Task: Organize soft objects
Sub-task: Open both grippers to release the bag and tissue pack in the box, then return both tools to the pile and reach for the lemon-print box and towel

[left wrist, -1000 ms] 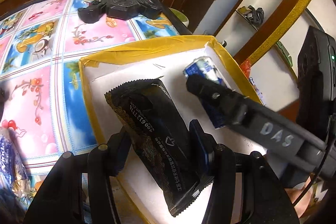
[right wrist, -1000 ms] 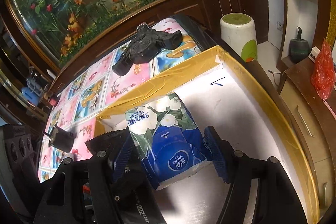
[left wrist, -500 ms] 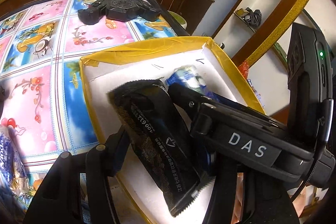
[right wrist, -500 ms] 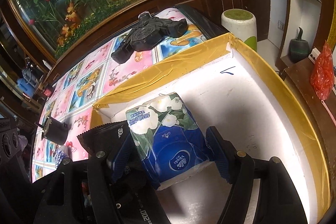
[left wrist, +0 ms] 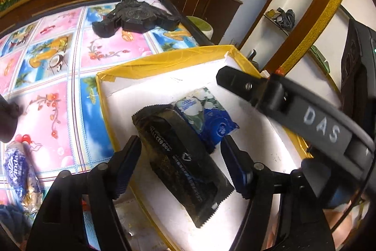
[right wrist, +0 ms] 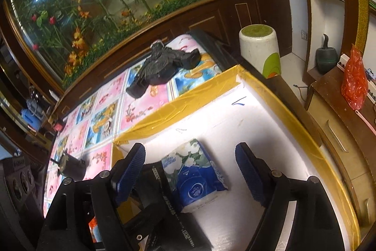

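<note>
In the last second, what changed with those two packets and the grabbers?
Both grippers opened: the left gripper let go of the black packet, the right gripper released the blue tissue pack. Both packets now lie side by side in the yellow-rimmed box, which stayed put.

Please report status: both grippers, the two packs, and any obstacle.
Left gripper open, right gripper open. Black pack and blue tissue pack lie side by side, touching, in the yellow-rimmed box. No obstacle seen.

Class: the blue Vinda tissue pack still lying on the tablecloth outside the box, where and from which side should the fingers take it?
Grip the blue tissue pack across its narrow middle, coming from above: it lies flat and lengthwise on the tablecloth, its ends crinkled.
</note>
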Tool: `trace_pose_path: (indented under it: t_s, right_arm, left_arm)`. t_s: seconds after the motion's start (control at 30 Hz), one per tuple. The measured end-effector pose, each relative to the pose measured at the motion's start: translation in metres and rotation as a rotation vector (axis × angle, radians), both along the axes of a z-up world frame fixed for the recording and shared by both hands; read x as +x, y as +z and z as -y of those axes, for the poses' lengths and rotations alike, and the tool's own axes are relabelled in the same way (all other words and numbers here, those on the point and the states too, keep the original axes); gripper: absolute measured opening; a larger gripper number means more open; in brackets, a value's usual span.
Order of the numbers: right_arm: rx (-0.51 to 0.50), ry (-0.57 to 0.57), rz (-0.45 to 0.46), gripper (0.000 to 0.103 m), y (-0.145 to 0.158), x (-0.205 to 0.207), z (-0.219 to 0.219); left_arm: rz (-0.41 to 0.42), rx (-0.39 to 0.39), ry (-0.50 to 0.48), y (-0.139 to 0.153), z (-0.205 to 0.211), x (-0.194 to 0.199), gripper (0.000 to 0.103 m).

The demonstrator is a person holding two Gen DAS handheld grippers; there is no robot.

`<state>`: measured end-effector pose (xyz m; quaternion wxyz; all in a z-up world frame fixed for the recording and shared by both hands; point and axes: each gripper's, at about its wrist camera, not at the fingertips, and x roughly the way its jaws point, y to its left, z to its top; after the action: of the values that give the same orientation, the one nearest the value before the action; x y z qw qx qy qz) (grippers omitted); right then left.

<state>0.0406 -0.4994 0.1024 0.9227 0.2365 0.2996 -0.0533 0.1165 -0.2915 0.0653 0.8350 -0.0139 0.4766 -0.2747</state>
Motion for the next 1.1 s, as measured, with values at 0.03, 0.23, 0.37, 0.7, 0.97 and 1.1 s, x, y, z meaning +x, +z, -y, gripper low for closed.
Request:
trace_pose_path:
  t_s: [0.03, 0.23, 0.37, 0.7, 0.97, 1.1]
  right_arm:
    - [0.004, -0.008, 0.011, 0.079, 0.001, -0.003, 0.001]
    - [0.019, -0.034, 0.055, 0.079, 0.005, -0.016, 0.004]
    - [0.027, -0.049, 0.069, 0.079, 0.006, -0.021, 0.005]
    - [0.039, -0.064, 0.076, 0.08, 0.005, -0.027, 0.009]
    - [0.025, -0.071, 0.095, 0.081, 0.01, -0.032, 0.008]
    - [0.031, -0.065, 0.099, 0.082, 0.01, -0.033, 0.008]
  left_arm:
    - [0.007, 0.0, -0.002, 0.002, -0.001, -0.001, 0.069]
    - [0.041, -0.012, -0.009, 0.014, -0.007, -0.007, 0.069]
    - [0.045, -0.06, -0.026, 0.02, -0.016, -0.01, 0.073]
    - [0.066, -0.164, -0.109, 0.032, -0.026, -0.023, 0.076]
    - [0.05, -0.206, -0.103, 0.031, -0.033, -0.024, 0.077]
    - [0.106, -0.221, -0.065, 0.044, -0.044, -0.034, 0.078]
